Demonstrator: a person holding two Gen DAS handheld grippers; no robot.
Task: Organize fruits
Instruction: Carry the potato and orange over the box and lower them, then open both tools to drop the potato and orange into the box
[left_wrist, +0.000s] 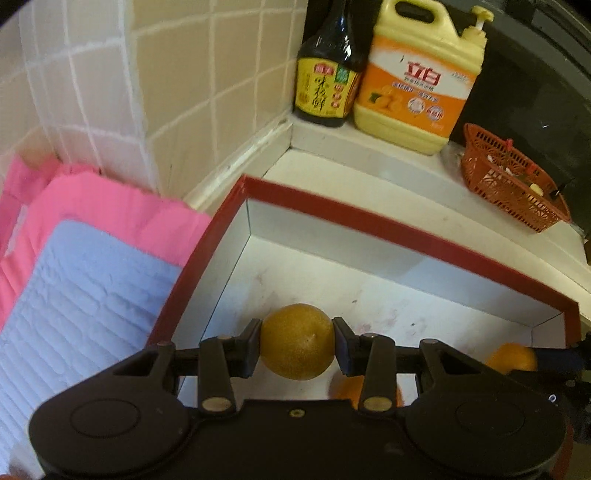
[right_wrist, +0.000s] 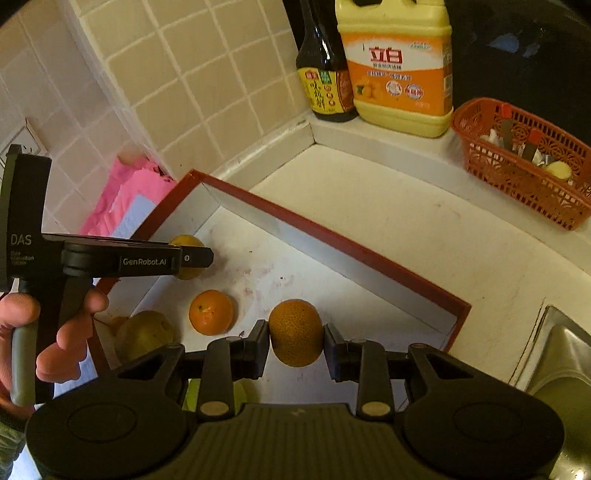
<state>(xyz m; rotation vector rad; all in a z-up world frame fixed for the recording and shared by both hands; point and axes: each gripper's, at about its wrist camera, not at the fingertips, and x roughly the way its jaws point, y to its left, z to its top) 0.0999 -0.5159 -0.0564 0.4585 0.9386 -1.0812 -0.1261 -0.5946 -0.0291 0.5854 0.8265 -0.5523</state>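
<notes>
A red-rimmed white box (left_wrist: 406, 230) (right_wrist: 332, 236) sits on the counter. My left gripper (left_wrist: 297, 341) is shut on a yellow-brown pear (left_wrist: 297, 341) and holds it over the box's left part; it also shows in the right wrist view (right_wrist: 192, 258) with the pear (right_wrist: 186, 242). My right gripper (right_wrist: 295, 334) is shut on an orange (right_wrist: 295, 332) above the box's near side; that orange shows at the left wrist view's right edge (left_wrist: 511, 356). A loose orange (right_wrist: 210, 312) and a yellow-brown fruit (right_wrist: 144, 334) lie in the box. A green fruit (right_wrist: 240, 393) peeks behind my fingers.
A dark sauce bottle (left_wrist: 327, 74) (right_wrist: 325, 74) and a yellow detergent jug (left_wrist: 417, 81) (right_wrist: 399, 70) stand on the corner ledge. A red plastic basket (left_wrist: 509, 181) (right_wrist: 524, 162) sits right. Pink and blue cloths (left_wrist: 81, 251) lie left of the box. A steel sink (right_wrist: 561, 369) is at right.
</notes>
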